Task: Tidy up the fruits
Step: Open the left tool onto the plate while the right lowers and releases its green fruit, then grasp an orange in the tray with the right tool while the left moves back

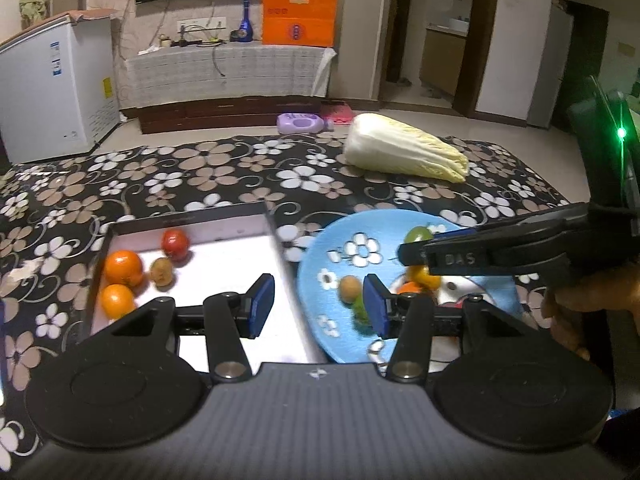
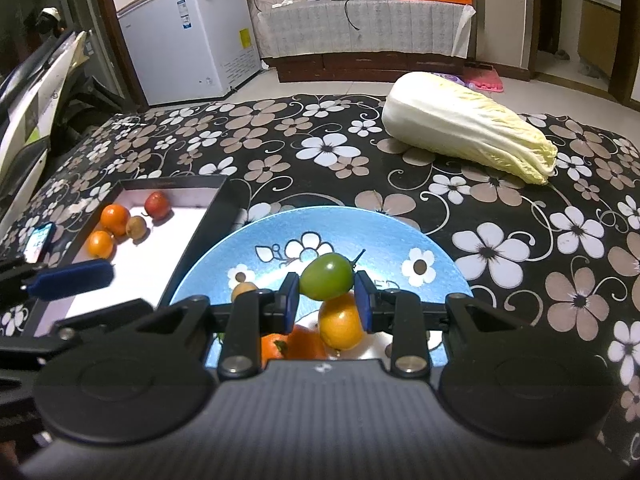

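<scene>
My right gripper [image 2: 326, 290] is shut on a green tomato [image 2: 327, 280] and holds it just above the blue flowered plate [image 2: 320, 216]. Under it on the plate lie a yellow-orange fruit [image 2: 340, 326], an orange fruit [image 2: 296, 346] and a small brown fruit [image 2: 242, 290]. My left gripper [image 1: 319, 306] stands open with nothing between its blue pads, over the gap between the plate [image 1: 320, 264] and the white-lined box [image 1: 224, 264]. The box holds two oranges [image 1: 123, 267], a red tomato [image 1: 175, 243] and a brown fruit [image 1: 162, 272]. In the left wrist view the right gripper [image 1: 406, 254] reaches in from the right with the green tomato [image 1: 418, 234].
A napa cabbage [image 2: 468, 128] lies on the black flowered tablecloth [image 2: 280, 152] behind the plate. A phone [image 2: 38, 242] lies left of the box. A white freezer [image 2: 188, 36] and a low cabinet stand beyond the table.
</scene>
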{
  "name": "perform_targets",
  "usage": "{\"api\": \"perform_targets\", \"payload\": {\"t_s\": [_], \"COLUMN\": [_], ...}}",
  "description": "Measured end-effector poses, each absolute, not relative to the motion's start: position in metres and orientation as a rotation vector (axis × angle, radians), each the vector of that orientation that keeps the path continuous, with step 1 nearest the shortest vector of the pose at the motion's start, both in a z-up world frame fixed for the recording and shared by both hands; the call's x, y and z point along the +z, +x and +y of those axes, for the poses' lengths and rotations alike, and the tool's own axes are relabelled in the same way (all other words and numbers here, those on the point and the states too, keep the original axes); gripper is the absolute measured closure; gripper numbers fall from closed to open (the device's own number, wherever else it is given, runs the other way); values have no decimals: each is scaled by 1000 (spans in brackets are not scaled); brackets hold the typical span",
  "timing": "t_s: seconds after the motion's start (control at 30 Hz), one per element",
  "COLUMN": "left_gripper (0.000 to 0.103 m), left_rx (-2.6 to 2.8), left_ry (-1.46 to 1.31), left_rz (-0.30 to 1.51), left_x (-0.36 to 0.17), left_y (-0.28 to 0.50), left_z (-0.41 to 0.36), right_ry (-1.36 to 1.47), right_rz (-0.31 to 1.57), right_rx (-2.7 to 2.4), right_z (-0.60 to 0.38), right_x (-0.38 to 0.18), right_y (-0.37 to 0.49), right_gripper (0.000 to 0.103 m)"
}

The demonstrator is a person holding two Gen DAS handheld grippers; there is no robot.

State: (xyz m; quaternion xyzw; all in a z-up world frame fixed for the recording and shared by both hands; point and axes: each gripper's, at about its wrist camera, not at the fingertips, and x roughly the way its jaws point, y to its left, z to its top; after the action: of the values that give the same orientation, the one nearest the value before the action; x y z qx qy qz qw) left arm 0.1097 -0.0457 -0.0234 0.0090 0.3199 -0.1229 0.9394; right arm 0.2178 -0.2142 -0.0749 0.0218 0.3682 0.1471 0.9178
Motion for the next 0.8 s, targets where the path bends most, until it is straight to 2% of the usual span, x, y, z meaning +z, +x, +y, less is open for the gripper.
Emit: {"api": "perform_targets", "payload": {"t_s": [0.57,0.63,0.7,0.8], "left_gripper": [45,45,45,45], "left_rx": [-155,-148,-142,-130], "left_ry": [-6,-10,-13,-18], "left_rz": [662,662,664,665], "left_x": [-22,-21,-21,-21], "left_y": [102,101,100,98], "left_z": [17,21,25,31], "right_ry": [22,19,19,19], "right_rz": [761,758,747,730], "right_rx": [272,261,247,240], "right_z": [-202,-201,-199,-195], "right_x": [-82,-82,-80,-77], "right_y": [231,231,230,229], "right_gripper": [69,63,50,48]}}
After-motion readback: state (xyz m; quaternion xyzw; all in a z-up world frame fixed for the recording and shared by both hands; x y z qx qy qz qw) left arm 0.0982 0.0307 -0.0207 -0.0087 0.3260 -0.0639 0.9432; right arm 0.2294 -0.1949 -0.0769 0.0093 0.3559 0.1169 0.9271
